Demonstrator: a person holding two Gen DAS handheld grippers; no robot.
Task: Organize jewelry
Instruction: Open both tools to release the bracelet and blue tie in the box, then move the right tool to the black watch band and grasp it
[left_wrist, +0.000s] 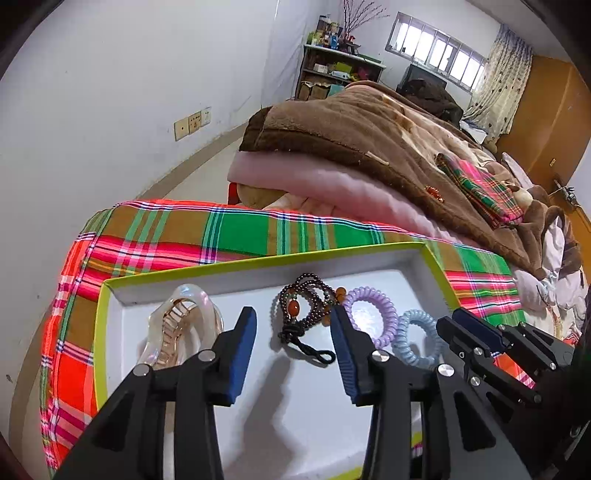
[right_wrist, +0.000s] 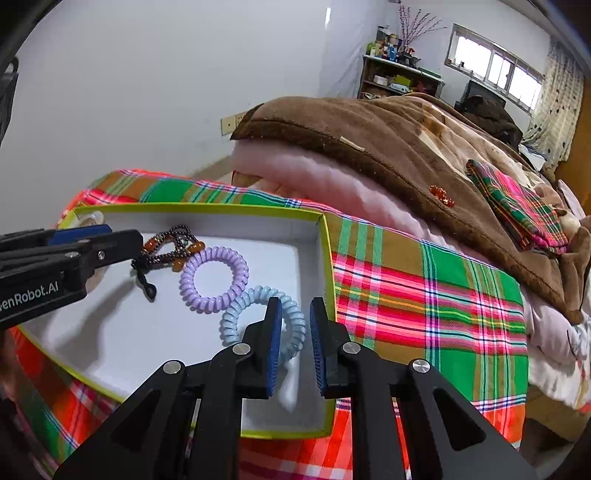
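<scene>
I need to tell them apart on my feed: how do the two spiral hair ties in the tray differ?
The purple hair tie lies nearer the bead bracelet; the blue hair tie lies nearer the tray edge, by the right gripper. The blue one overlaps the purple one's rim. Both are coiled rings lying flat.

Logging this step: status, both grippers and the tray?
Left gripper open over bead bracelet, nothing held. Right gripper open at blue coil tie, empty. Tray holds all; nothing blocking.
</scene>
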